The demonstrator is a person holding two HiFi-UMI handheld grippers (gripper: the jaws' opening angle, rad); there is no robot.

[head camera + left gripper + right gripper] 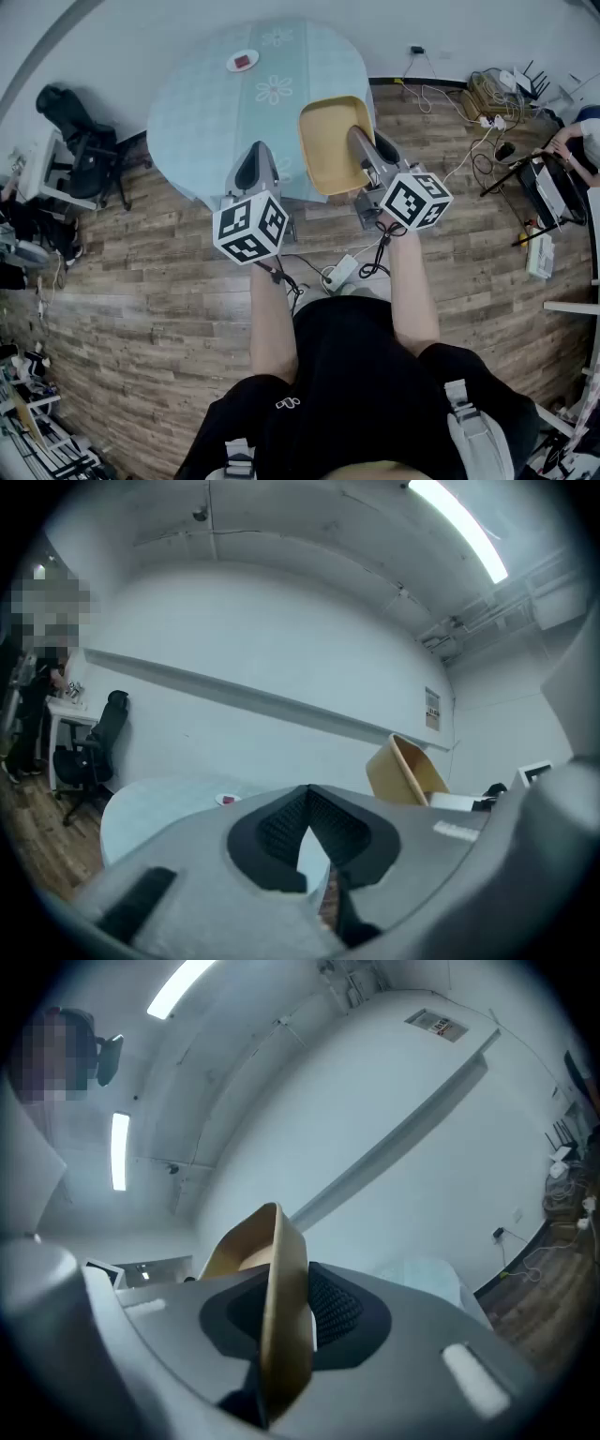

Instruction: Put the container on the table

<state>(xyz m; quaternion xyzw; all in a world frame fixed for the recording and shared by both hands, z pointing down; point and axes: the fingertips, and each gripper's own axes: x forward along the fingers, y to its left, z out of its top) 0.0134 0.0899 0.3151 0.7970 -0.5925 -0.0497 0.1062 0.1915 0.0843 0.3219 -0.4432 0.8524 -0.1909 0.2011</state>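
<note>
The container [333,150] is a tan, shallow plastic tub. I hold it tilted in the air over the near right edge of the round table [211,117], which wears a light blue cloth. My right gripper [362,142] is shut on the tub's near wall; in the right gripper view the wall [284,1326] stands edge-on between the pads of that gripper [289,1274]. My left gripper [255,157] hovers at the table's near edge, left of the tub, shut with nothing in it. In the left gripper view its tips [308,793] meet, and the container [409,772] shows to the right.
A small white plate with a red piece [242,61] lies at the table's far side. A black office chair [82,142] stands to the left. A power strip and cables [339,273] lie on the wooden floor by my feet. More cables [489,96] and a person's hand [563,141] are at the right.
</note>
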